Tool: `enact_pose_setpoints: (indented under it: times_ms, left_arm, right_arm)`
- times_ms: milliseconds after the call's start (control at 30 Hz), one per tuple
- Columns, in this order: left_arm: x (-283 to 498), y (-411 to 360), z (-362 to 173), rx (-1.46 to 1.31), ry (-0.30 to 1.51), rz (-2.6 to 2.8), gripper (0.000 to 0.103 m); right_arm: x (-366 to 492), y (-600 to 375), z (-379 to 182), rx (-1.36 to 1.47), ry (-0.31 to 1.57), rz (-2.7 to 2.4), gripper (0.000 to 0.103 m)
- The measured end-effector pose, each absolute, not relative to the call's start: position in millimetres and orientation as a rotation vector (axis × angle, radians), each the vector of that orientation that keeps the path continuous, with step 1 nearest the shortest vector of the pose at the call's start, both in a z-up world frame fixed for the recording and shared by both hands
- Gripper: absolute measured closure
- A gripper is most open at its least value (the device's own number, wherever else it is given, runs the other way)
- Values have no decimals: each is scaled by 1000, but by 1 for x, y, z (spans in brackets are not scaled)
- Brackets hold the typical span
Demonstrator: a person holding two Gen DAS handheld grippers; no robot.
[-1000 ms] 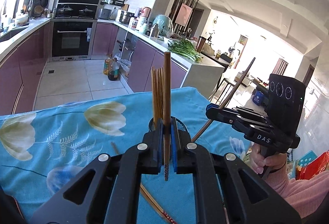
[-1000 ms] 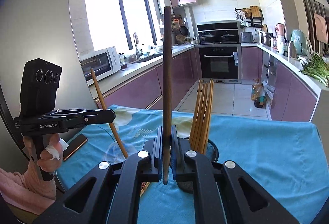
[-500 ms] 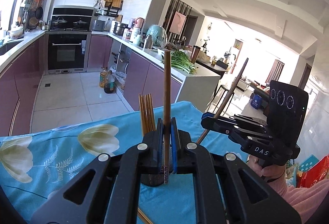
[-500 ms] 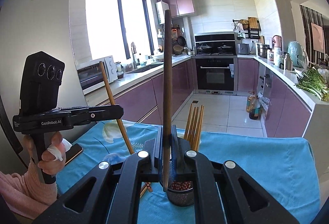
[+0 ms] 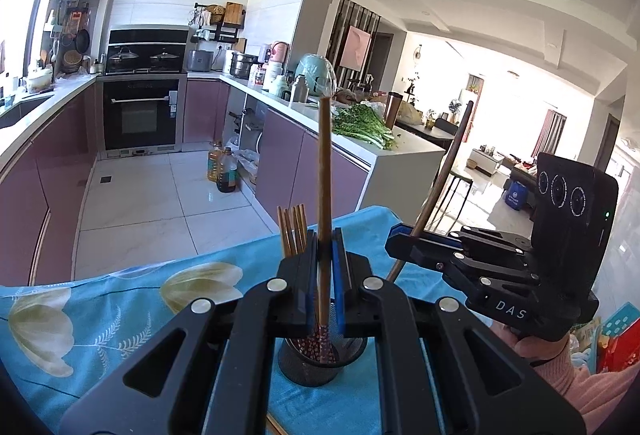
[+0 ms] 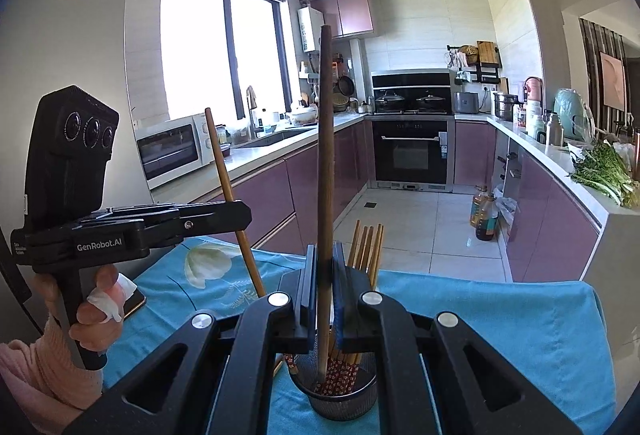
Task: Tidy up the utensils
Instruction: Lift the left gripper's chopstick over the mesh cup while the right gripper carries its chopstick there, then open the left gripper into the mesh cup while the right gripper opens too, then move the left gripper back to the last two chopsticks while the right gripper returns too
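Between the left gripper's [image 5: 324,271] blue-padded fingers [image 5: 341,275] a brown wooden chopstick [image 5: 324,195] stands pinched; the right gripper [image 6: 325,287] pinches a darker chopstick [image 6: 326,175] above the black mesh holder [image 6: 340,401].

- Left gripper [image 5: 325,275]: fingers clamped together, tilted slightly downward, gripped by a hand [image 6: 98,319] in a pink sleeve.
- Right gripper [image 6: 325,287]: fingers likewise clamped, hand [image 5: 536,345] beneath its handle.

"DAS" right gripper [image 5: 394,249]; "GenRobot.AI" left gripper [image 6: 240,213]
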State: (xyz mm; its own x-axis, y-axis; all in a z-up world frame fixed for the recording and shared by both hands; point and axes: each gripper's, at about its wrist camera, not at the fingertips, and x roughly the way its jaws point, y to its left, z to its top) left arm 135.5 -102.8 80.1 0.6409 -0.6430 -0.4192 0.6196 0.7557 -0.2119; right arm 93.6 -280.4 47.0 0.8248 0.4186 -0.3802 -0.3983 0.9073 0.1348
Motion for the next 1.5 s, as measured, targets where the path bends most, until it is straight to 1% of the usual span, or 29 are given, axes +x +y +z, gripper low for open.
enact_pose_setpoints:
  times_ms: [600,900,1100,1167,1233,1367,1500]
  left_arm:
    - [163,-127,32,135,711,-720,95]
    - [186,-138,12,149,776,-706,95]
    - [193,-136,3,118,786,-693,94]
    - [190,-133,2,108,779,-689,92]
    - [187,-130,1,97,769,-677,88]
    - [178,-118,1,73,737,-651,85]
    - [163,-101,3,55,692,-628,77]
  right_arm:
    - [127,-276,-5,50,644,413,97]
    - [138,-276,-14,85,684,410,97]
    - [139,-279,-17,107,689,401,95]
    - [139,-281,-18,112,689,393,95]
    - [139,-281,-19,120,691,392,95]
    - [137,-282,-18,131,684,398,95]
    - [127,-285,-13,133,656,421,88]
